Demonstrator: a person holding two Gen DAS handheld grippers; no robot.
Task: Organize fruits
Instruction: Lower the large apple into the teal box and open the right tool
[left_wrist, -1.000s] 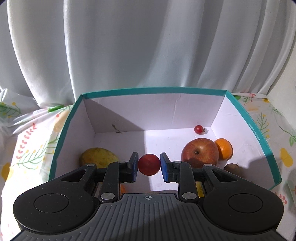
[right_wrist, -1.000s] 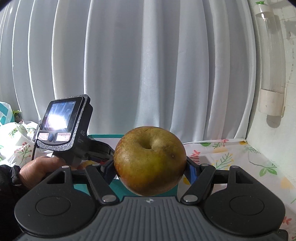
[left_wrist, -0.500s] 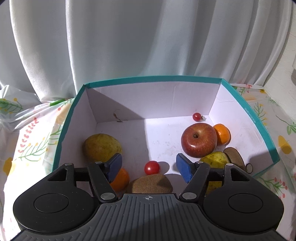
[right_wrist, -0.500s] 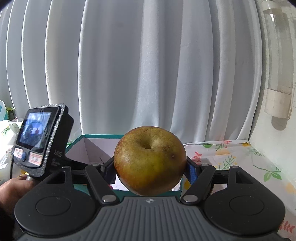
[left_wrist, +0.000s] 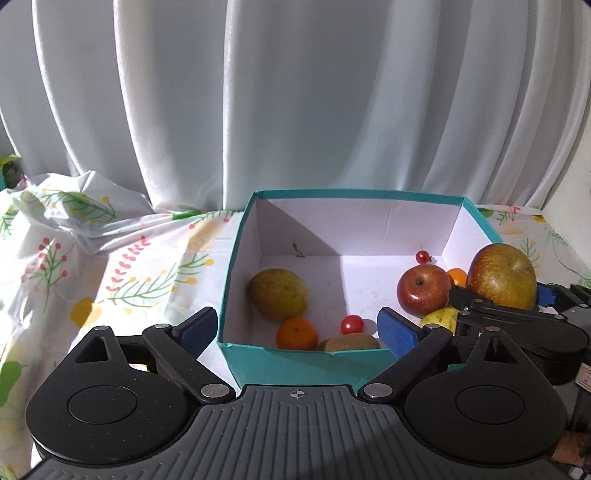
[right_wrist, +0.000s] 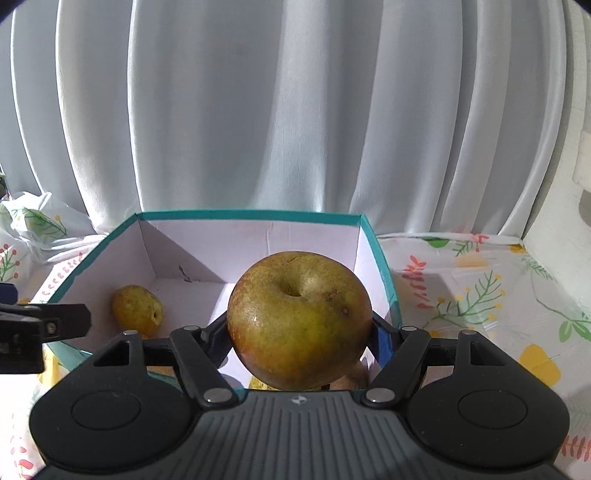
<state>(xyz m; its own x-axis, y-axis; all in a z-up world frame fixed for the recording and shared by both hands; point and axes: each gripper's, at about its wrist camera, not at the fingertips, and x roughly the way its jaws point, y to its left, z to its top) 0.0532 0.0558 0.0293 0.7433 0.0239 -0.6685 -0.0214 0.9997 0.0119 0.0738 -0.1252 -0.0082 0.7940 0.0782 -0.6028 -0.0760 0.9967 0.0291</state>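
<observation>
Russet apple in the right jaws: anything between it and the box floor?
No lid or wall is in the way: the russet apple is held over the open teal box. Directly beneath it, a pear and red apple already crowd that corner; the middle floor is bare.

A white pleated curtain (left_wrist: 295, 103) hangs behind the floral tablecloth (left_wrist: 122, 273).
</observation>
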